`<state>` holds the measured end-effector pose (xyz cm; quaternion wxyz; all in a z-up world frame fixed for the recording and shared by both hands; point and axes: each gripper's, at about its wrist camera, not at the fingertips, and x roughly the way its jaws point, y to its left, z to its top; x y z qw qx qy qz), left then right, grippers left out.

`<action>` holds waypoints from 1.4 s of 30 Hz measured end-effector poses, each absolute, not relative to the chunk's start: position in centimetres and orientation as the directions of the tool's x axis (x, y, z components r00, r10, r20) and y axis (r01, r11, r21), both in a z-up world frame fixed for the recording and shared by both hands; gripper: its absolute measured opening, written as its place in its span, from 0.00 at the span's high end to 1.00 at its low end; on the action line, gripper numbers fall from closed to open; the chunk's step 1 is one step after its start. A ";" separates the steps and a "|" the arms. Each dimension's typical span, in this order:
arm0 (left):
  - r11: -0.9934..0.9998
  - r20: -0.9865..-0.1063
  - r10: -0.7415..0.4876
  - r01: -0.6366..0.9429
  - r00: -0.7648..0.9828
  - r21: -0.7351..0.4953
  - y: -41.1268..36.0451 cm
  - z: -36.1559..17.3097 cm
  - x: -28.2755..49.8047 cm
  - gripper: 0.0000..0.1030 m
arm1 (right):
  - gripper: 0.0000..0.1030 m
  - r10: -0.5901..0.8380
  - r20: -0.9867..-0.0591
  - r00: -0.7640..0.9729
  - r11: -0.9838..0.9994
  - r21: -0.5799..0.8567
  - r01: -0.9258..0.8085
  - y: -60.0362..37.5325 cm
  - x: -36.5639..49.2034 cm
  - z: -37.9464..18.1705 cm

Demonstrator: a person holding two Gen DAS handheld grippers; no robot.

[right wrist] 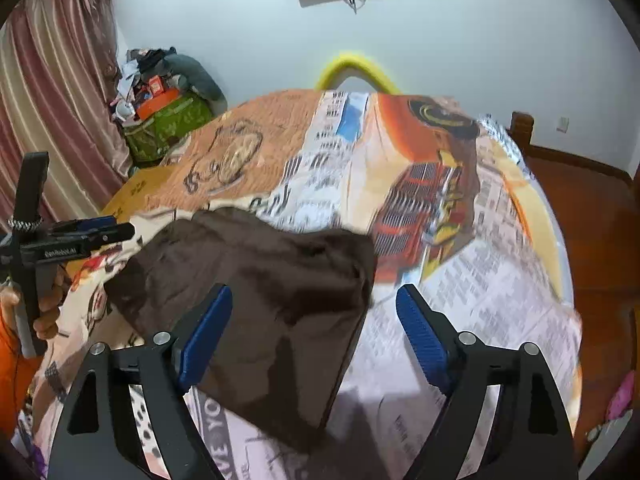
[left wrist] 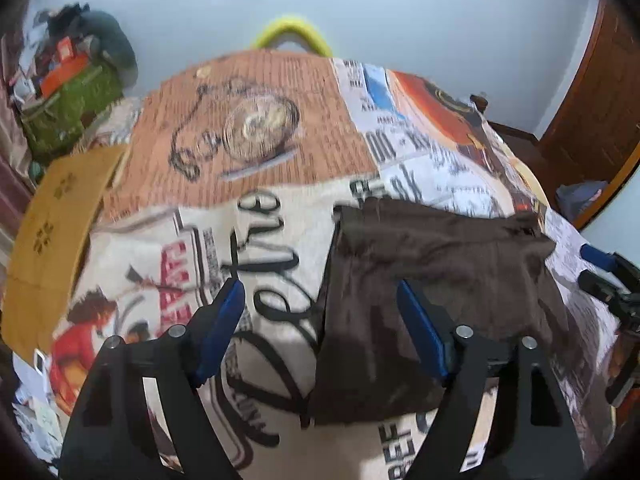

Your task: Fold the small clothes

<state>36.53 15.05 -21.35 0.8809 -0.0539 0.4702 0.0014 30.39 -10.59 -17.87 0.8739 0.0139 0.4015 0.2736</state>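
A small dark brown garment (left wrist: 432,280) lies flat and partly folded on a table covered with a printed cloth (left wrist: 256,148). My left gripper (left wrist: 320,304) is open and empty above the garment's left edge. My right gripper (right wrist: 314,308) is open and empty above the garment's right edge (right wrist: 260,280). The right gripper also shows at the right edge of the left wrist view (left wrist: 600,268). The left gripper shows at the left of the right wrist view (right wrist: 92,230), held by a hand.
A yellow chair back (right wrist: 356,68) stands behind the table at the wall. A green bag with clutter (right wrist: 168,124) sits by the curtain (right wrist: 52,100) at left. A cardboard box (left wrist: 48,240) stands left of the table. Wooden floor (right wrist: 588,220) lies at right.
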 end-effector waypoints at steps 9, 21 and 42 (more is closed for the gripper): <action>0.985 -0.888 -0.113 -0.067 0.445 -0.159 14.8 -26.2 38.0 0.24 | 0.21 0.479 -0.763 0.433 0.850 0.282 -0.445 -9.6 31.1 -22.1; 0.916 -0.839 -0.341 -0.052 0.425 -0.399 14.6 -27.3 40.6 0.72 | 0.39 0.529 -0.728 0.437 0.833 0.346 -0.431 -8.5 33.5 -23.1; 0.952 -0.747 -0.209 -0.042 0.631 -0.303 17.4 -15.6 30.3 0.94 | 0.91 0.618 -0.622 0.481 0.761 0.319 -0.565 -5.7 27.2 -14.0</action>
